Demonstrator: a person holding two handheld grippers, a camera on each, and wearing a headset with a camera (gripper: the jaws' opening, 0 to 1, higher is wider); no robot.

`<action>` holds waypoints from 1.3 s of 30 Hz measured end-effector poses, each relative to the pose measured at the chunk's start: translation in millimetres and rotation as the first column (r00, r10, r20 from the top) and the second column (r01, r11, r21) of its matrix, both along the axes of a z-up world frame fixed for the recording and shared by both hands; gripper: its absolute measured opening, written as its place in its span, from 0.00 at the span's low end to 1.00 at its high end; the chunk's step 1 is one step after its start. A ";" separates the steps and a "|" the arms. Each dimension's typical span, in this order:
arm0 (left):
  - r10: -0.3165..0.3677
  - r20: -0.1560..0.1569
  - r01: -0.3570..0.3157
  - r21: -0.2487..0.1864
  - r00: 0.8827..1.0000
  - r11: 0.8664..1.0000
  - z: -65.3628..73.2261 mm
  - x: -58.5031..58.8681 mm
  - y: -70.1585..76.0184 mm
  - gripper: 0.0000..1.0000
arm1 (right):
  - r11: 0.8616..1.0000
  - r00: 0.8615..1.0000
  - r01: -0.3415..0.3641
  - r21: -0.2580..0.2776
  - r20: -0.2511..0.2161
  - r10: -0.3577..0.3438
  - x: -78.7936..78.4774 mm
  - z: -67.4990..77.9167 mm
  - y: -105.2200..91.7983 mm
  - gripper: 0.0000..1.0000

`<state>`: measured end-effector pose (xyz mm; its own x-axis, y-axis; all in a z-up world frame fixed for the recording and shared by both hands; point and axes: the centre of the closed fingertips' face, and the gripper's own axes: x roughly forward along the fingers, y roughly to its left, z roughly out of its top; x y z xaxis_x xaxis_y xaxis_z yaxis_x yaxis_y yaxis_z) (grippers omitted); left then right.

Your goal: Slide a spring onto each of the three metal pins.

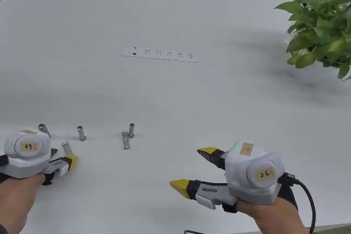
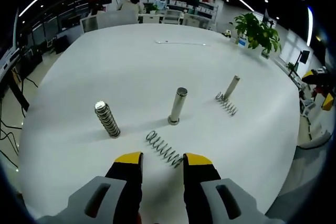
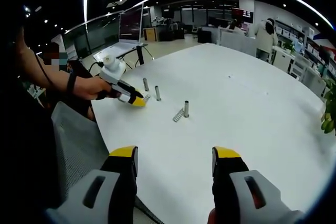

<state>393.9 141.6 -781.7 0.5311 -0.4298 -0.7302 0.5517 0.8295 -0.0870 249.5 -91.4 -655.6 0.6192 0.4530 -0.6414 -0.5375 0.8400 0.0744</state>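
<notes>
My right gripper (image 1: 192, 169) idle, jaws apart; my left gripper (image 2: 163, 160), also spread, meets the loose spring (image 2: 164, 149) lying just short of the bare middle pin (image 2: 177, 106). Pinching near one end should keep its bore free for threading.

Pins 3: left pin (image 2: 101, 107), middle pin (image 2: 177, 106), right pin (image 2: 231, 86). Springs 3: 1 fitted spring (image 2: 108, 123) on left pin, 2 loose: near spring (image 2: 164, 149), far spring (image 2: 227, 104). Power strip (image 1: 159, 54) 1. Plant (image 1: 323, 23) 1. Grippers 2: left gripper (image 1: 69, 162), right gripper (image 1: 193, 169).
</notes>
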 end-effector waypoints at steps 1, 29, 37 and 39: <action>0.003 -0.002 -0.003 0.005 1.000 1.000 -0.2 0.0 1.9 0.23 | 1.000 1.000 0.000 0.000 0.000 0.000 0.1 -0.1 0.2 0.55; 0.014 0.044 -0.017 0.081 0.999 0.997 1.7 6.8 21.3 0.03 | 1.000 1.000 -0.007 -0.004 0.006 0.007 0.5 2.6 4.3 0.55; -0.012 0.049 0.009 0.070 0.999 0.997 8.9 -6.5 26.4 0.03 | 1.000 1.000 -0.017 0.003 0.007 0.017 2.7 2.4 9.9 0.54; -0.018 0.050 0.014 0.068 0.999 0.998 10.5 -10.5 29.2 0.03 | 1.000 1.000 -0.021 0.008 0.007 0.020 3.2 2.1 12.4 0.54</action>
<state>383.4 170.8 -771.3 0.5615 -0.3889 -0.7304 0.5673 0.8235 -0.0024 252.7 -78.9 -653.5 0.6140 0.4705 -0.6337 -0.5551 0.8282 0.0771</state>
